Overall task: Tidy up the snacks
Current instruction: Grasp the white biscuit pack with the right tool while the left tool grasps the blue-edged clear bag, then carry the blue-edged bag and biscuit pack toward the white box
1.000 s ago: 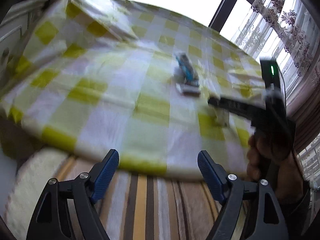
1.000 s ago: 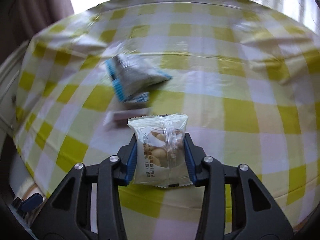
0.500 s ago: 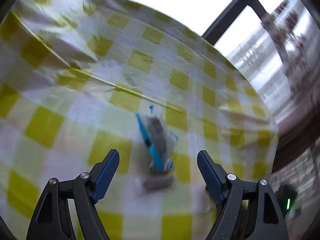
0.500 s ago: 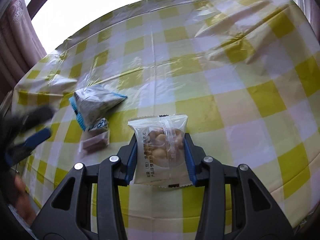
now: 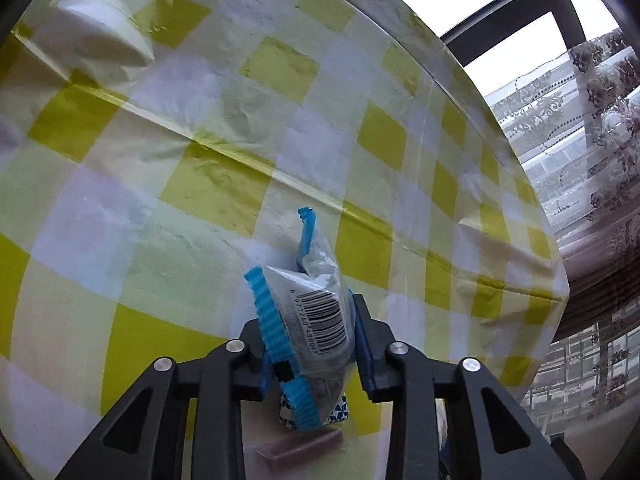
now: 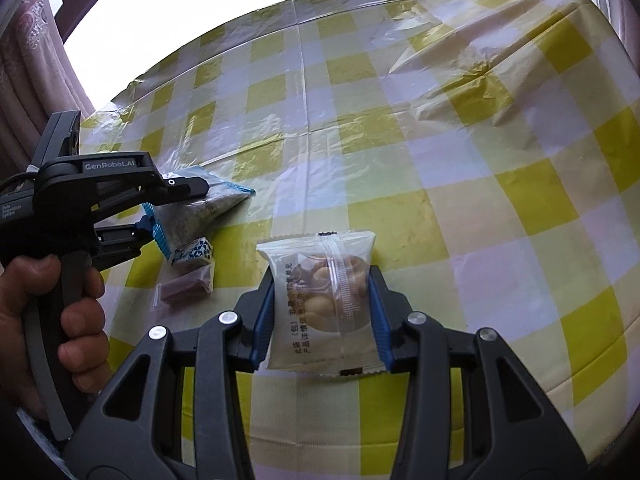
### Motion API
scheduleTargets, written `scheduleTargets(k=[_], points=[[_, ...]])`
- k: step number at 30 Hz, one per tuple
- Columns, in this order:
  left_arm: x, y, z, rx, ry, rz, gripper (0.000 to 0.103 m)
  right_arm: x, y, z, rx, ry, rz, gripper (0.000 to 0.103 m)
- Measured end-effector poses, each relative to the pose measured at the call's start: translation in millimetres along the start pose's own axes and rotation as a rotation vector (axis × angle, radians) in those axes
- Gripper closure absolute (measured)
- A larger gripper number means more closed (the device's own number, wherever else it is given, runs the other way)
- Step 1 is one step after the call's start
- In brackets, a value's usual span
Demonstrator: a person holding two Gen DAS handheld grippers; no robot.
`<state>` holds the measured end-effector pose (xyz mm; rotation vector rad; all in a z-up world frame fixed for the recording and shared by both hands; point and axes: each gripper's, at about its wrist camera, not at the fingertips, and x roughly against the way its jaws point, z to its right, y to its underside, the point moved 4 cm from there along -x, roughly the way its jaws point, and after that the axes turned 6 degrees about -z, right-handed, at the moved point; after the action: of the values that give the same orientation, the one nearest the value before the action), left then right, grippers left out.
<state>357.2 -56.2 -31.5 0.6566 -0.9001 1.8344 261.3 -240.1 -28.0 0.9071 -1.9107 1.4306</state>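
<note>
My left gripper (image 5: 316, 340) is shut on a blue-edged grey snack bag (image 5: 316, 312) with a barcode; the same bag (image 6: 200, 212) shows at the left of the right wrist view, pinched by the left gripper (image 6: 176, 208). My right gripper (image 6: 322, 312) is shut on a clear packet of round biscuits (image 6: 324, 300), held just above the cloth. A small blue-and-white sweet (image 6: 192, 254) and a dark purple bar in clear wrap (image 6: 186, 288) lie on the cloth under the grey bag. The bar also shows in the left wrist view (image 5: 300, 446).
The table wears a yellow-and-white checked plastic cloth (image 6: 440, 160) with raised creases at the far right. A window frame (image 5: 500, 36) and lace curtain (image 5: 592, 128) stand behind the table. The person's hand (image 6: 68, 312) holds the left gripper's handle.
My left gripper has come forward over the table and shut on the blue-edged grey bag, which it stood apart from before. My right gripper still holds the biscuit packet.
</note>
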Motion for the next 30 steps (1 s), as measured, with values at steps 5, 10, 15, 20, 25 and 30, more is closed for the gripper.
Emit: scheduleTargets(k=[5,10,15,20,25,30], points=[[32,7,-6,0.003,-0.015,0.073,0.073,0,0,0,0.001,-0.004,-0.001,0.057],[80,37,-23,0.065,0.009,0.149,0.073,0,0,-1,0.002,-0.004,-0.002,0.057],[94,85,-46,0.154,0.034,0.134,0.073,1,2,-2,0.007,0.0,-0.009,0.057],[87,116,-52,0.166,0.008,0.085,0.071,1,4,-3,0.021,0.004,-0.016,0.057],[93,135,-42,0.028,-0.133,0.019,0.044,3,7,-3,0.027,0.004,-0.021,0.057],[110,138,-19,-0.229,-0.375,0.072,0.026,3,7,-3,0.027,0.003,-0.024,0.057]])
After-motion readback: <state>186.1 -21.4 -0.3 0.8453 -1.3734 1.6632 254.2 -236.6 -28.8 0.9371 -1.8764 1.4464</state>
